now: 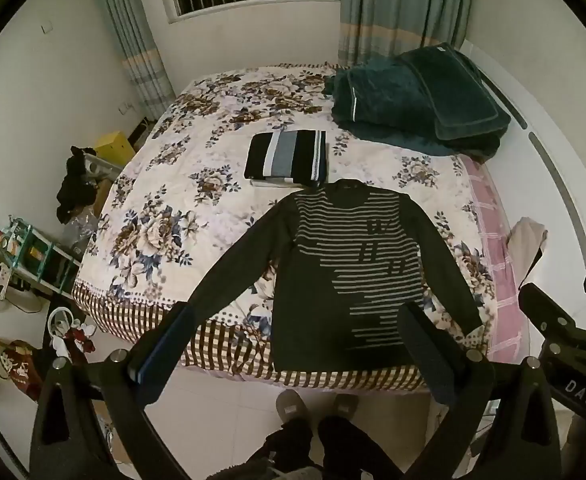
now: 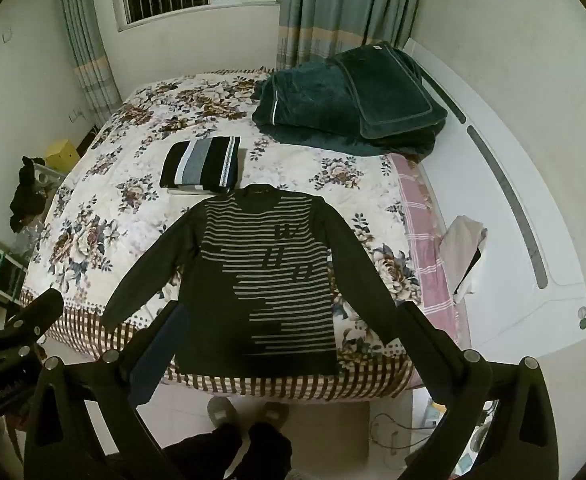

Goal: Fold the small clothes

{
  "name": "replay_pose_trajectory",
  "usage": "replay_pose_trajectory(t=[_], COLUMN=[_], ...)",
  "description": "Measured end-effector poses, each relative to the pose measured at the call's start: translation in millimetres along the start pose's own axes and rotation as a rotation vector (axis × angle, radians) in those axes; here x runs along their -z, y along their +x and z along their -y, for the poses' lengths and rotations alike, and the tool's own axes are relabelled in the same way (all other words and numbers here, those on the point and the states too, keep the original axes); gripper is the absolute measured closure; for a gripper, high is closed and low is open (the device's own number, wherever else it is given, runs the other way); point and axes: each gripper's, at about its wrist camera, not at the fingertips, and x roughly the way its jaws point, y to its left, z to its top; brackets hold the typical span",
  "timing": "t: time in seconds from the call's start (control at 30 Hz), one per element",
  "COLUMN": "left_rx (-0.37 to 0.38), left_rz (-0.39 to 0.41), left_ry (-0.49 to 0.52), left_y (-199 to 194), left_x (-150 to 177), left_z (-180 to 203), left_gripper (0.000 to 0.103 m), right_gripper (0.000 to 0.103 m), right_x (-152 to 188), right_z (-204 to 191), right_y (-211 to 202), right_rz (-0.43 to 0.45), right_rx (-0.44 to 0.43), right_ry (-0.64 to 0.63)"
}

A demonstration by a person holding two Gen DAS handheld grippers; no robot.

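A dark long-sleeved sweater with pale stripes [image 1: 345,276] [image 2: 269,280] lies flat and spread out at the near edge of the bed, sleeves angled outward, hem toward me. Behind its collar sits a folded striped garment [image 1: 287,156] [image 2: 201,164]. My left gripper [image 1: 299,324] is open and empty, held above the near bed edge over the sweater's lower part. My right gripper [image 2: 291,320] is open and empty too, held above the sweater's hem. Neither touches the cloth.
The bed has a floral cover [image 1: 165,200] [image 2: 93,208]. A dark green folded blanket [image 1: 417,100] [image 2: 353,104] lies at the far right. A white headboard [image 2: 513,208] runs along the right. Clutter and shelves [image 1: 33,256] stand on the floor at the left. My slippered feet [image 1: 317,404] are below.
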Motion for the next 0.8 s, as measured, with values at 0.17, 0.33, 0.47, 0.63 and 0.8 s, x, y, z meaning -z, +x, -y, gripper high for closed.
replay_pose_trajectory(t=[0.17,0.33,0.47,0.63,0.8], left_rx=[-0.005,0.007,0.010,0.014,0.016], left_rz=[-0.013,-0.008,-0.005,-0.004,-0.003], left_ry=[0.005,-0.001,-0.006,-0.008,-0.014], left_y=[3.2,1.6,0.0,-2.7,-5.2], left_x=[0.0,0.6,-0.6,-0.7,0.7], left_z=[7.6,5.7,5.5,7.5,5.4], left_gripper=[0.000,0.000,0.000,0.000,0.000], right_gripper=[0.000,0.000,0.000,0.000,0.000], right_x=[0.0,0.6,1.9,1.6,2.3], right_z=[0.9,1.3,0.7,-3.8,-4.6], right_y=[-1.0,-1.5,-0.5,-7.0,-6.5], right_rz=[0.010,0.009,0.010,0.014,0.016], right_rx=[0.010,0.003,0.000,0.007,0.005], right_ry=[-0.001,-0.001,-0.004,-0.002,-0.003])
